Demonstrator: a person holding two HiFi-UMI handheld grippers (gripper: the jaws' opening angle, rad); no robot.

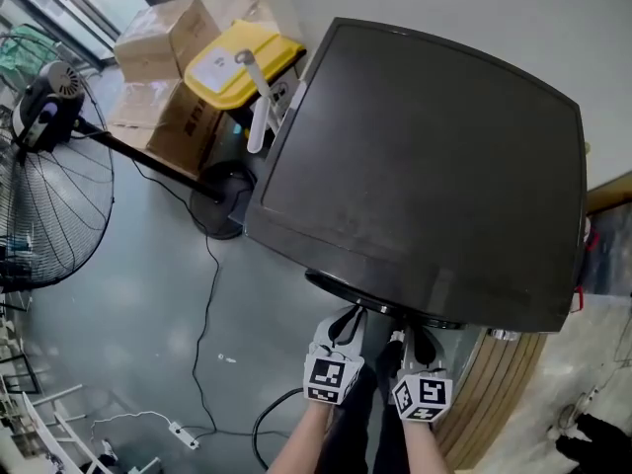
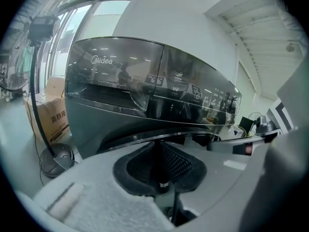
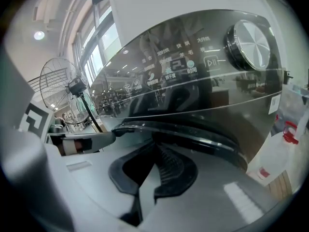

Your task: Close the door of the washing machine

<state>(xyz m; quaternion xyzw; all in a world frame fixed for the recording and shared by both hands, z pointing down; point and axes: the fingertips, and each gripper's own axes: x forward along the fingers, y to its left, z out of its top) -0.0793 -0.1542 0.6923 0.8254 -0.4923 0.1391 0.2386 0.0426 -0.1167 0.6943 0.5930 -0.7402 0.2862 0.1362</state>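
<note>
At the far left of the grey floor, a black wire-caged pedestal fan (image 1: pixel 39 196) is standing, with brown cardboard boxes (image 1: pixel 163 38) and a yellow-lidded bin (image 1: pixel 237 62) sitting behind its pole. Filling the middle is the dark glossy front-loading washing machine (image 1: pixel 425 166), and its round, dark-rimmed door (image 1: pixel 395 312) is showing just under the front edge, lying close against the body; whether it is latched I cannot tell. Below it, the left gripper (image 1: pixel 348 324) is pointing at the rim with its jaws clenched on nothing, and just beside it the right gripper (image 1: pixel 415 342) is doing the same, jaws pressed together and empty. The door is lying straight ahead of both tips, its curved rim running crosswise, and neither hand is looking clearly nearer. A straight forward push is probably what is remaining.
</note>
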